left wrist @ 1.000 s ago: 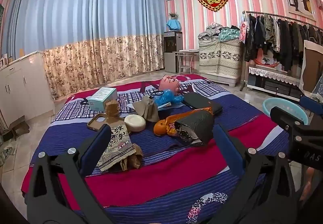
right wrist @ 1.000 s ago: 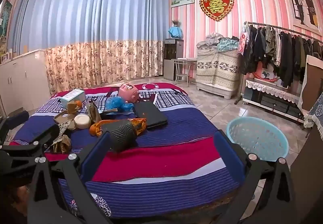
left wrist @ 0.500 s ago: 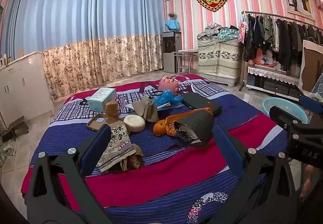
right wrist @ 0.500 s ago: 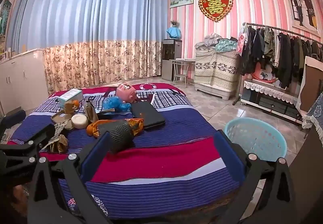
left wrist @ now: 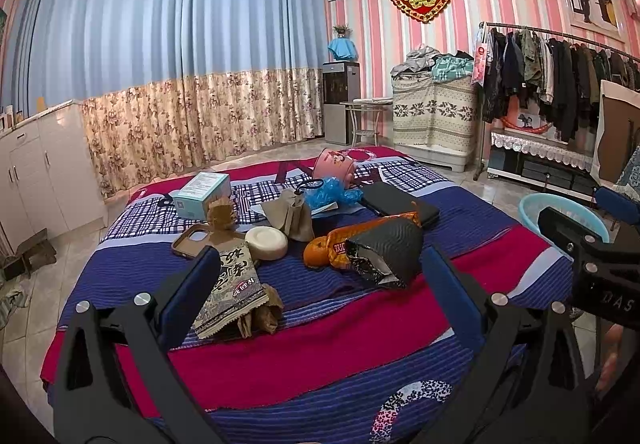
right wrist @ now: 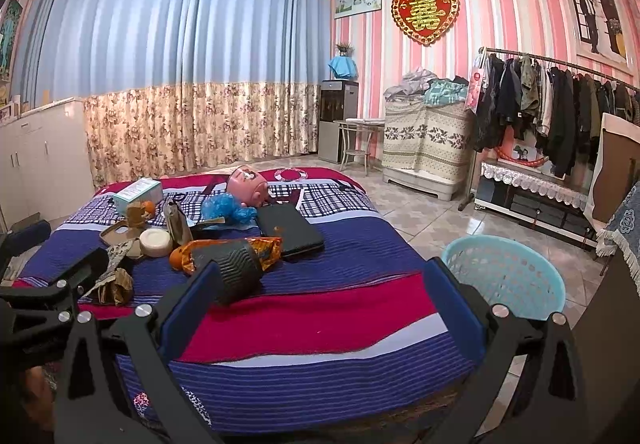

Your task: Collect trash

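Trash lies on the bed (left wrist: pixel 320 328): a black foil bag (left wrist: pixel 386 250), an orange snack wrapper (left wrist: pixel 352 236), a printed packet (left wrist: pixel 234 286) with crumpled brown paper (left wrist: pixel 262 318), and a blue plastic bag (left wrist: pixel 330 192). A light blue basket (right wrist: pixel 506 278) stands on the floor right of the bed. My left gripper (left wrist: pixel 320 284) is open and empty over the bed's near edge. My right gripper (right wrist: pixel 320 292) is open and empty, to the right of the left one. The black bag also shows in the right wrist view (right wrist: pixel 236 270).
Also on the bed are a pink piggy bank (left wrist: pixel 334 166), a black laptop (left wrist: pixel 398 202), a teal box (left wrist: pixel 204 192), a phone case (left wrist: pixel 194 240), a round white soap (left wrist: pixel 266 242) and a brown pouch (left wrist: pixel 294 216). White cabinets (left wrist: pixel 44 172) stand left, a clothes rack (left wrist: pixel 560 72) right.
Both views have shifted slightly to the left and nearer to the bed. Nothing on the bed has moved and both grippers stay open.
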Demonstrator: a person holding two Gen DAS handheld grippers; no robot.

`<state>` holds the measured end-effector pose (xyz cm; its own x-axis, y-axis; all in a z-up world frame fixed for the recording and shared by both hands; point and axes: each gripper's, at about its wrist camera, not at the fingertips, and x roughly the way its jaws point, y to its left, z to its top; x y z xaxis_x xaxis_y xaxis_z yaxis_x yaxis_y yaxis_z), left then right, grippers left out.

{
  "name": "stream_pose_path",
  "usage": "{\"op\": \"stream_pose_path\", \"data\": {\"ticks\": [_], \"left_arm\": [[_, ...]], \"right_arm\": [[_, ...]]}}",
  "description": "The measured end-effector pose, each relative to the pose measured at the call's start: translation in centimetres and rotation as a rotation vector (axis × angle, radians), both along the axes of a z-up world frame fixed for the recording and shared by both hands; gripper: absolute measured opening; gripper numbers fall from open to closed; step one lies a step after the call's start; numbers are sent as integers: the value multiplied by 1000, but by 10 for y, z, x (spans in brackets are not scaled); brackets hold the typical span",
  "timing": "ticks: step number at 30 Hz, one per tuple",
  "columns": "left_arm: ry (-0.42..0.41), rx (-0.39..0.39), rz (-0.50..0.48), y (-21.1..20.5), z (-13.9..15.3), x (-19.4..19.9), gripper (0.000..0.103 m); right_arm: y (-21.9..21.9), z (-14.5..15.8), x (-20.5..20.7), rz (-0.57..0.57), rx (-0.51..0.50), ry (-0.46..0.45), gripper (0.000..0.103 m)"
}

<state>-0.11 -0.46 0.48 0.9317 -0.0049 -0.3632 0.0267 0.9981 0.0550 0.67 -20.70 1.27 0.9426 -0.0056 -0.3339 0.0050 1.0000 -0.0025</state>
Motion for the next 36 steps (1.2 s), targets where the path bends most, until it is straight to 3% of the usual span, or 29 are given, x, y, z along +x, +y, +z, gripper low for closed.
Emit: {"op": "stream_pose_path", "data": {"ticks": [36], "left_arm": [[2, -9, -5, 5, -3, 1, 98]], "right_arm": [[9, -1, -2, 5, -20, -9, 99]]}}
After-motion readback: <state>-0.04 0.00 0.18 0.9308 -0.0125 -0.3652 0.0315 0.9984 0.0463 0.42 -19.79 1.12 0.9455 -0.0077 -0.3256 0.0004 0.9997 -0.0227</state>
